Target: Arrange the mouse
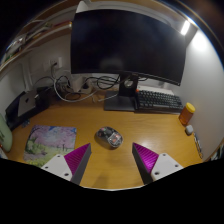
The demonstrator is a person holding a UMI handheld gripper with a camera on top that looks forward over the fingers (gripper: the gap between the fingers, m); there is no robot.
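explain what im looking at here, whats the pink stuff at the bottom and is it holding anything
This picture comes from a camera mounted on a hand-held gripper that a person carries, looking forward along its two fingers. The pink shapes are pads on those fingers. They stand open and hold nothing. Just ahead of them a mouse lies on a wooden desk. Near the left finger is a colourful mouse pad. Beyond are a keyboard, a dark monitor and an orange object.

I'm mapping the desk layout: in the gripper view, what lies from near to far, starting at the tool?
Open tool → mouse on the desk just ahead of the fingers → keyboard → monitor.
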